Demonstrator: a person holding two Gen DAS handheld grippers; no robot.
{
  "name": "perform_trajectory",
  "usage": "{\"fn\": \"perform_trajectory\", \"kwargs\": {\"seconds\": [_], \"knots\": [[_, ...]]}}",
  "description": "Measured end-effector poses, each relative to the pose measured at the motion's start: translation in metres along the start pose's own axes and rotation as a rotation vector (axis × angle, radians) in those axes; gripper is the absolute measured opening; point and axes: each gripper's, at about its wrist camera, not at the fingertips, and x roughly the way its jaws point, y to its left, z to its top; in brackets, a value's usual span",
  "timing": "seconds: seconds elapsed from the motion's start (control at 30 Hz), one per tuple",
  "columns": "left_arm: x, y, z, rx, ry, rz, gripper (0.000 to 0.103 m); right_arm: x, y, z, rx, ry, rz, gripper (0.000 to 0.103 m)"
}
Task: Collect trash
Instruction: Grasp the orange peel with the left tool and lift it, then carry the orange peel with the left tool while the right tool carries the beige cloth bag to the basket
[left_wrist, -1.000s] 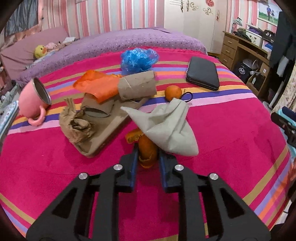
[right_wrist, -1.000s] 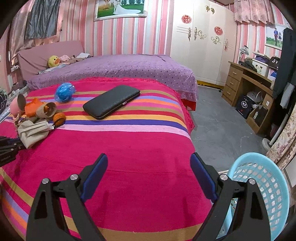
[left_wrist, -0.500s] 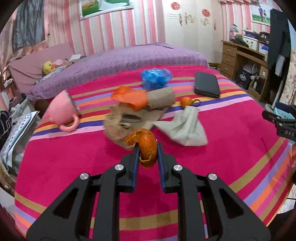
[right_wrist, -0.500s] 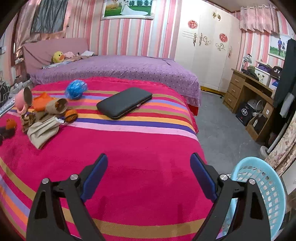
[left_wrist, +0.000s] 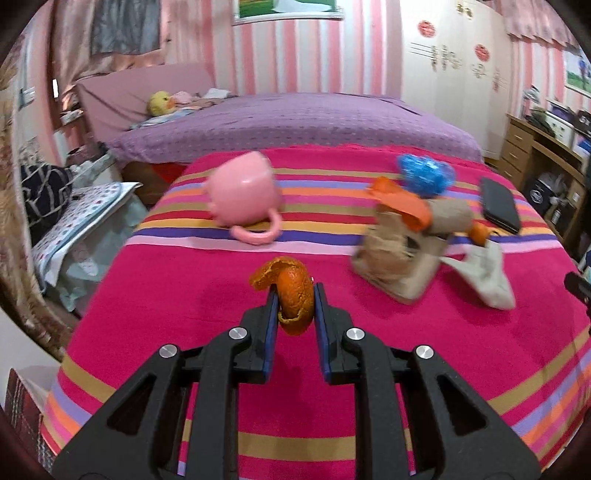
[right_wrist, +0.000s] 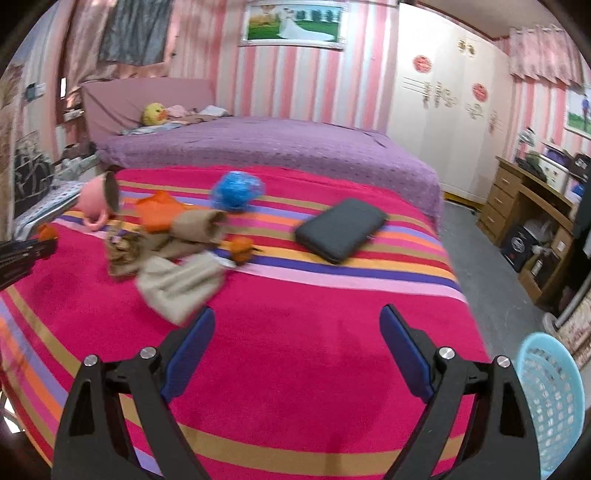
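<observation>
left gripper (left_wrist: 295, 301): pinched narrow on the orange peel (left_wrist: 291, 293), both blue pads against its sides; held clear above the striped blanket (left_wrist: 332, 354).
orange peel, axis: long axis runs roughly upright between the pads; lower end hangs below them, upper end curls over toward the left of the left wrist view.
right gripper (right_wrist: 297, 341): jaws spread wide, nothing between them; bare blanket beneath.
laundry basket (right_wrist: 554, 398): light blue, on the floor past the bed edge, low right in the right wrist view.
trash pile: beige cloth (right_wrist: 177, 284) nearest; brown crumpled paper (left_wrist: 388, 258) on a cardboard piece; cardboard tube (right_wrist: 201, 229) lying on its side, open end to the right in the right wrist view; orange wrapper (left_wrist: 402, 203) over it; small orange fruit (right_wrist: 242, 247) just beside the cloth.
pink mug (left_wrist: 242, 197): on its side, handle toward the camera.
blue plastic bag (left_wrist: 424, 175): behind the pile.
black case (right_wrist: 340, 232): flat, apart from the pile.
far: purple bedspread (left_wrist: 295, 122), yellow plush toy (left_wrist: 160, 103).
</observation>
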Motion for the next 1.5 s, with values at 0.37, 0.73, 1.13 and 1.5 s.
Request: {"fn": "perform_trajectory", "kwargs": {"seconds": [0.37,0.73,1.13,1.5], "knots": [[0.003,0.025,0.006,-0.071,-0.001,0.015,0.017,0.054,0.081,0.016,-0.082,0.075,0.113,0.086],[-0.003,0.010,0.009,-0.045,-0.025,0.016,0.017,0.060,0.081,0.006,-0.106,0.125,0.190,0.025],[-0.026,-0.047,0.006,0.041,-0.070,-0.010,0.017,-0.012,-0.004,-0.006,-0.092,0.017,0.081,0.023],[-0.034,-0.132,-0.001,0.126,-0.070,-0.101,0.017,-0.033,-0.098,-0.028,0.001,-0.014,-0.029,0.023]]}}
